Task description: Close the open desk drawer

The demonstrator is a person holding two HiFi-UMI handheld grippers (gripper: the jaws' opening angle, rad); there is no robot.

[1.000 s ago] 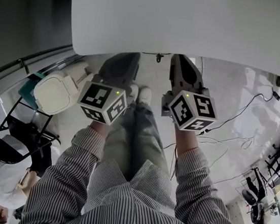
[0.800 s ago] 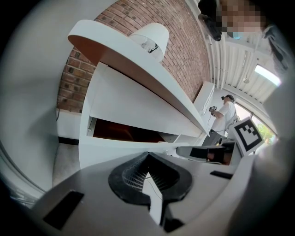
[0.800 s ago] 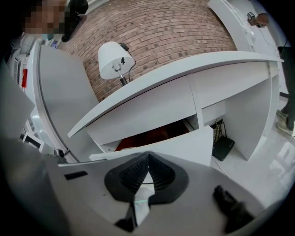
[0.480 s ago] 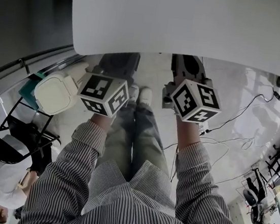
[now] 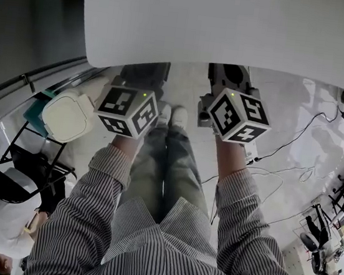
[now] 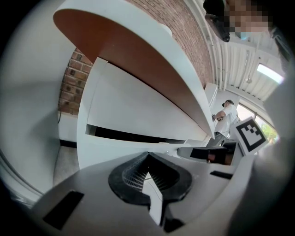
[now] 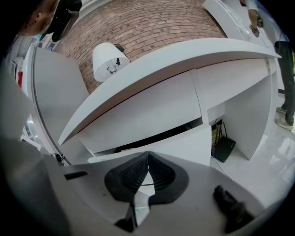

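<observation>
Open drawer (image 7: 184,144) directly under the white desk top (image 7: 175,55), standing out toward both grippers, a dark slit between its flat front and the panel above. Long axis side to side along the desk's front edge; front face turned outward at the person. Close ahead of the jaw tips in both gripper views; contact not clear.

Left gripper (image 6: 146,161): jaws pressed together at the tips, nothing between them. Right gripper (image 7: 147,159): the same, tips met, holding nothing.

From the head view, none of the drawer: hidden wholly beneath the desk top, both gripper noses reaching in under its edge. Shown there instead: the left cube (image 5: 127,110) and right cube (image 5: 236,115), striped sleeves (image 5: 95,218), legs, white shoes (image 5: 170,116), and loose cables (image 5: 284,145) on the pale floor to the right.

From the gripper views only: the drawer front, the slit, and the brick wall (image 7: 138,27) behind the desk. In the right gripper view alone: the open space to the right of the drawer, with a black box (image 7: 223,148) on the floor inside it.
</observation>
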